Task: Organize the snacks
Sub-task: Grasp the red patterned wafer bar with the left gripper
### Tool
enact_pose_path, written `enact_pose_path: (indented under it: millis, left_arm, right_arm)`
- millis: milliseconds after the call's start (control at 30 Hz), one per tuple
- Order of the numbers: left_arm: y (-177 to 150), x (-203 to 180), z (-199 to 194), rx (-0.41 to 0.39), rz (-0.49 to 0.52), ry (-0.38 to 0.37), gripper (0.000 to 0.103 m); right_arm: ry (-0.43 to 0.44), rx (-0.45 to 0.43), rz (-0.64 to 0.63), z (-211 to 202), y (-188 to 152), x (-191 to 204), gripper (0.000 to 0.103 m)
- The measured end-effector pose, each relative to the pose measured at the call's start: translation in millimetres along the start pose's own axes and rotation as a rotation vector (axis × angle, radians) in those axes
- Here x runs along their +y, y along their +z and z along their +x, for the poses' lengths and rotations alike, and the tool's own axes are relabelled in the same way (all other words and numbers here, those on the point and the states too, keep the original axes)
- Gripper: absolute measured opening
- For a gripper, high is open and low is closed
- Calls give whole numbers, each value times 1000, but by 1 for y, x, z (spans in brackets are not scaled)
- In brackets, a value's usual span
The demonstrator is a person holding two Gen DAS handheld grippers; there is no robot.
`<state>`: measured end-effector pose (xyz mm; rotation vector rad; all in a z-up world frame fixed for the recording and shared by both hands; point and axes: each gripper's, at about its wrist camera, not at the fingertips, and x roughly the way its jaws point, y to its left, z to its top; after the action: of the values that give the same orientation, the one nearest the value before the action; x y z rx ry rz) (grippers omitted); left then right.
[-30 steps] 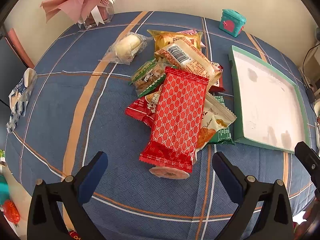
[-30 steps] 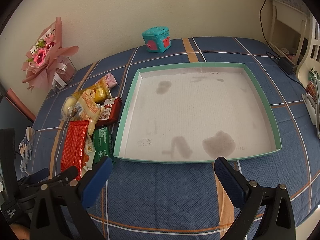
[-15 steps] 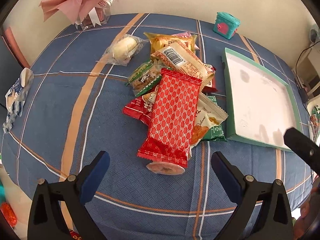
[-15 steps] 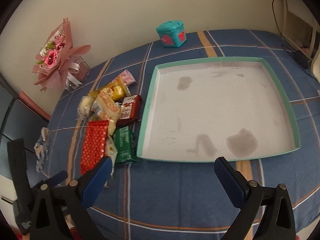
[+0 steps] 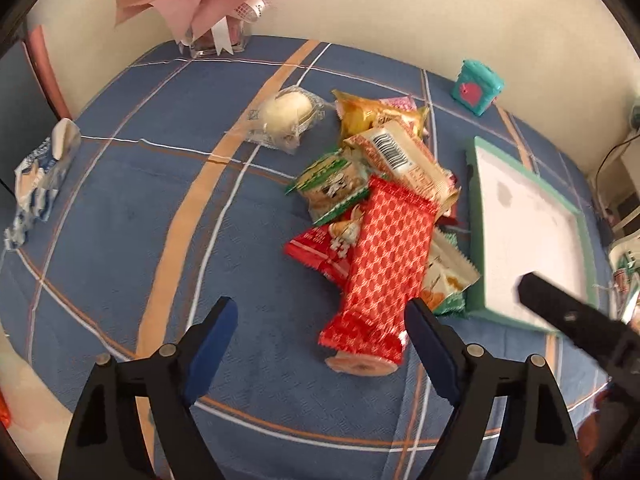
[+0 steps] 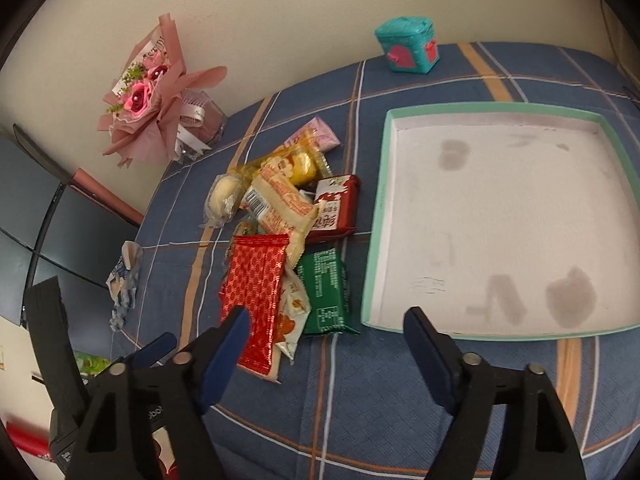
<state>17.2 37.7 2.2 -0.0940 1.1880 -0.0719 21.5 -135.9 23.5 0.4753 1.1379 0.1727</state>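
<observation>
While both sets of jaws are narrowing with nothing between them, you are looking at a loose heap of snack packets on the blue plaid-covered worktop (image 5: 120, 200). Your left gripper (image 5: 320, 344) hangs just short of the long red patterned foil packet (image 5: 388, 264), which lies on top of the heap at centre frame; your right gripper (image 6: 326, 344) sits lower centre in its own view, between the heap and the tray. Judge that red packet light, crinkly and slick: pinch it across its narrow width near the crimped bottom end, gently, since the contents probably crush. The green foil packet (image 6: 326, 292) beside it lies flat and free, an easy second pick. At right, the shallow mint-rimmed white tray (image 6: 378, 216) holds nothing, only grey stains. The small teal box (image 6: 408, 46) at the upper edge stays shut.
</observation>
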Motion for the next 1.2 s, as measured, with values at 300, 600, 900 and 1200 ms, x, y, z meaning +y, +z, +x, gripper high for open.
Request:
enact_pose_path:
  millis: [300,600,900,1200]
  left_arm:
    - [14,0,21,67,-55,-173,65]
    - [21,13,43,101,-154,-300,53]
    - [20,28,48,80,-220,-413,45]
    - [12,38,44,59,-257,-469,30]
  right_arm:
    - [35,70,-17,30,3,8,49]
    - [55,105,-26,50,8,15,42]
    - [79,156,-13,70,9,16,32]
    - [65,137,-28,68,6,17,24]
